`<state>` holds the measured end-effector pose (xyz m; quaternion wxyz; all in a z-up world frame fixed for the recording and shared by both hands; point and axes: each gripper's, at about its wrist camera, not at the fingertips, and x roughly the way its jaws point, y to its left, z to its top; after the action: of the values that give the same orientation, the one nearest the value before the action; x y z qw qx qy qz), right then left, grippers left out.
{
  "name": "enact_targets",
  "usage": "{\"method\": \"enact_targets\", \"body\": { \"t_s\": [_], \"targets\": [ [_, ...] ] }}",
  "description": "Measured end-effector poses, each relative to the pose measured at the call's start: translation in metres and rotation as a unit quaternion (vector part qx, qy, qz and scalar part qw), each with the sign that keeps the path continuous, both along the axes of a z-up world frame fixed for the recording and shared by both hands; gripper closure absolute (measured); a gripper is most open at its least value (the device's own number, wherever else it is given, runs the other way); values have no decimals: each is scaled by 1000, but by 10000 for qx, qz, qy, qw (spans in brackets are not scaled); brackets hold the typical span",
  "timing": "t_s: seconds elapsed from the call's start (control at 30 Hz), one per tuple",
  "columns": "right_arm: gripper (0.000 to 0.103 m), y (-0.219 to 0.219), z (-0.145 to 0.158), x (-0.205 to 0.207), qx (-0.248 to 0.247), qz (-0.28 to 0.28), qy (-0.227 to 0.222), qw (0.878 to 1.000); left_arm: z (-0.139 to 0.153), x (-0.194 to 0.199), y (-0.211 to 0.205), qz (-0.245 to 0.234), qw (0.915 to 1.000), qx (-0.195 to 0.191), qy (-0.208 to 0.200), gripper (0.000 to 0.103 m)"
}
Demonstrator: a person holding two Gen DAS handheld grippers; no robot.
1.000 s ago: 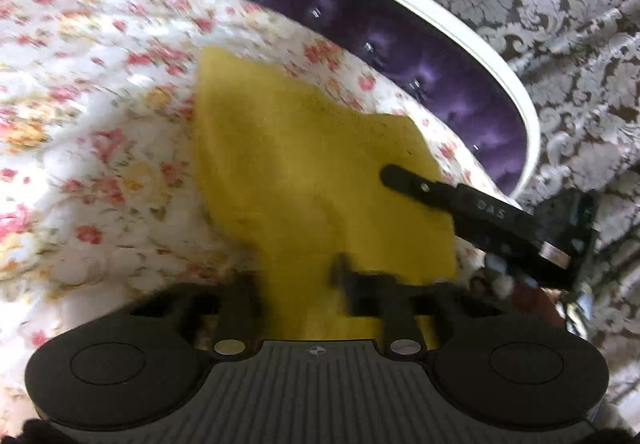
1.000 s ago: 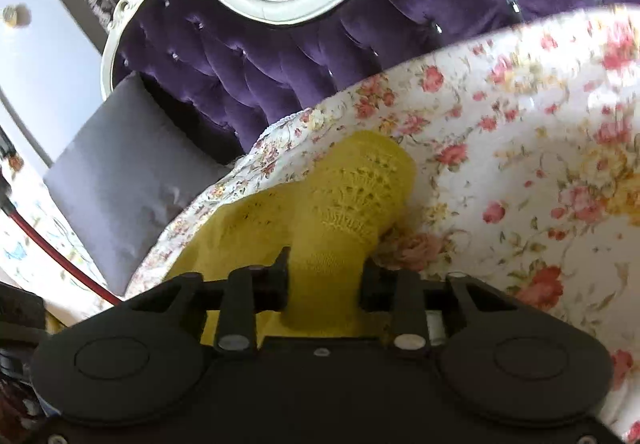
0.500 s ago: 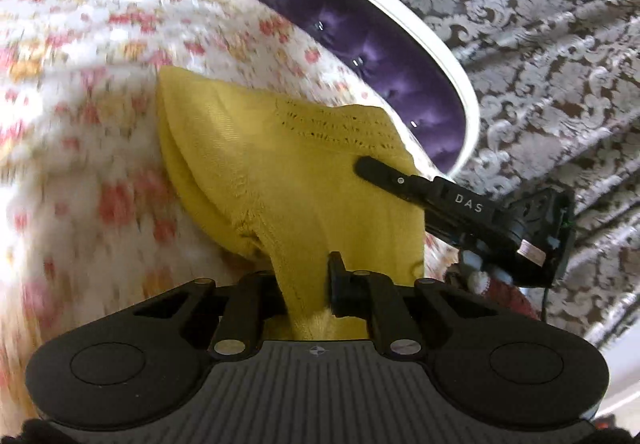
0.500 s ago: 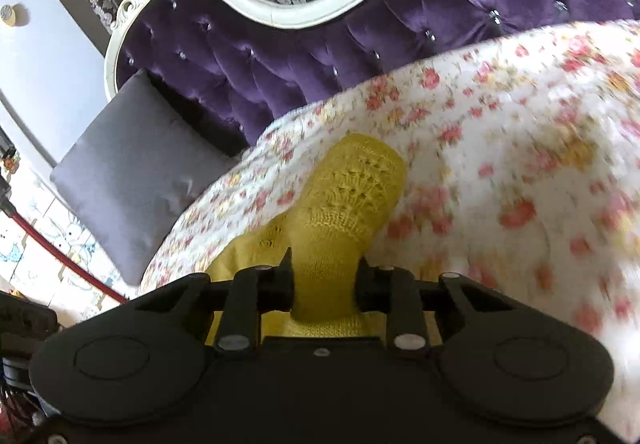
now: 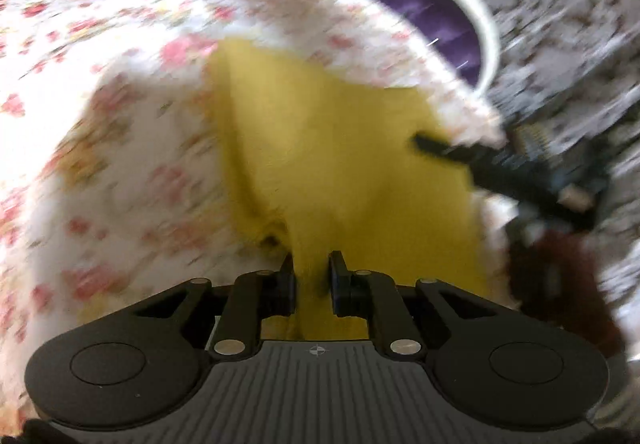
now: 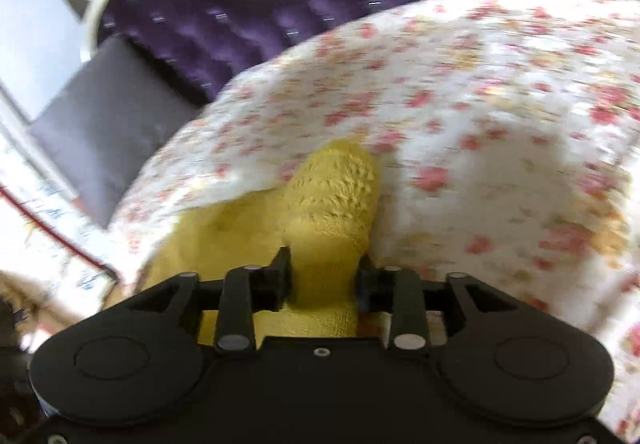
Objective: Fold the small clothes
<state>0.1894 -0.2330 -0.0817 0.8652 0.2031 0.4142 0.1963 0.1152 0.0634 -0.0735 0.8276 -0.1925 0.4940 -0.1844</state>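
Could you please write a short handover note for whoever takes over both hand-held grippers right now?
Left hand-held gripper: jaws opening, a fold of the yellow knit garment between them.
Right hand-held gripper: jaws opening around the knit sleeve.
The garment lies on the floral bedspread, near the purple headboard.
Done: cannot tell, the frames are blurred.
Left: probably let go, then check and flatten the fold.

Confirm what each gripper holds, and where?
Both have the yellow knit garment between opening fingers: left gripper at a bunched edge, right gripper at a sleeve-like end.
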Motion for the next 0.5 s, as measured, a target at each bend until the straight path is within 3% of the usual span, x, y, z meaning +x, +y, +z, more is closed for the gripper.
{"method": "enact_targets", "body": {
  "t_s": [0.23,0.4,0.5],
  "targets": [
    [44,-1,1,-7,-445,-258,-330,9981,-1,-22,8,-64,9997,78,-222,84],
    [39,-3,7,-11,-770,-354,-428,9955,7,-33,2,-440,9966,616,-317,84],
    [39,-6,5,-18,-816,-387,-310,9954,11,-36,2,-601,9955,718,-176,84]
  ]
}}
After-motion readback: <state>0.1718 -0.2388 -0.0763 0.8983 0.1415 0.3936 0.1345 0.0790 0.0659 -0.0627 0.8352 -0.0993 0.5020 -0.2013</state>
